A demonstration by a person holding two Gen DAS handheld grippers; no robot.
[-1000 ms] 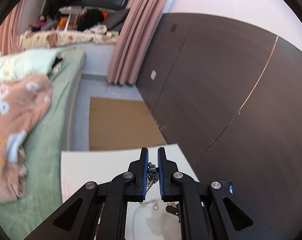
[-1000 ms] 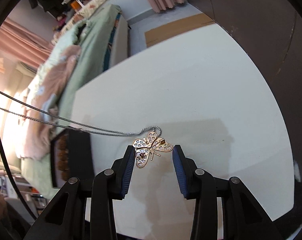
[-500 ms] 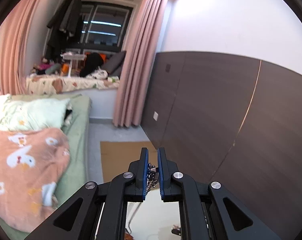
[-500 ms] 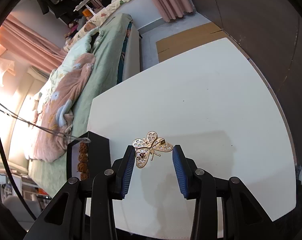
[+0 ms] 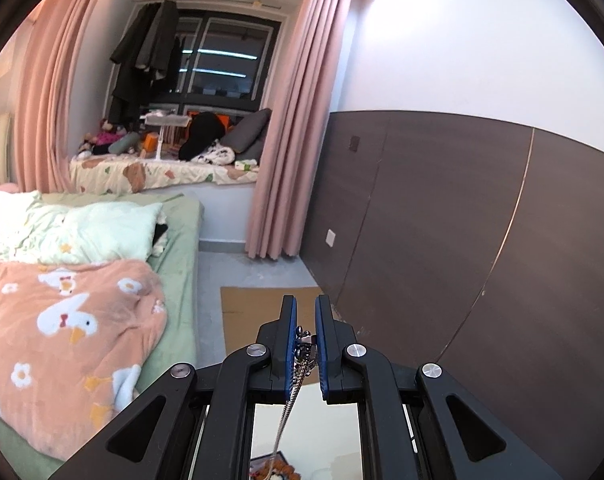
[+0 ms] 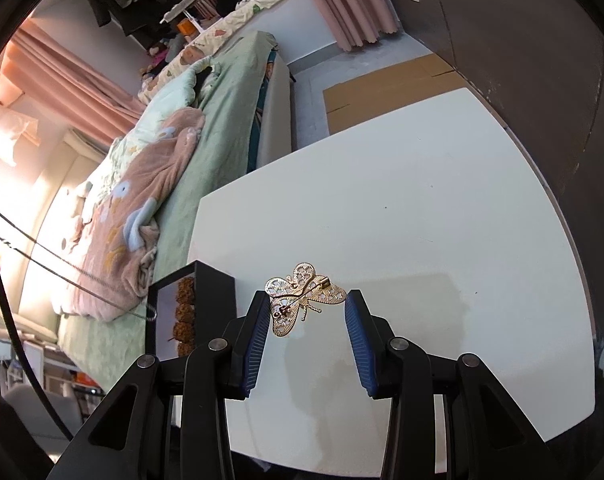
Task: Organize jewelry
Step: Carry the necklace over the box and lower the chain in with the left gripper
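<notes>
My left gripper (image 5: 303, 320) is shut on a silver chain necklace (image 5: 298, 376) and holds it high; the chain hangs down between the fingers. In the right wrist view the chain (image 6: 62, 276) runs in from the left to the black jewelry box (image 6: 190, 312), which holds brown beads. My right gripper (image 6: 307, 320) holds a gold butterfly brooch (image 6: 302, 296) between its pads above the white table (image 6: 422, 240); the brooch touches the left pad, and contact with the right pad is not plain.
A bed with a green sheet and an orange blanket (image 5: 62, 320) lies left of the table. A dark panelled wall (image 5: 462, 240) runs along the right. Cardboard (image 6: 390, 84) lies on the floor beyond the table.
My left gripper has risen and tilted up, lifting the chain off the table; its free end has drawn left to the jewelry box. The right gripper still holds the brooch.
</notes>
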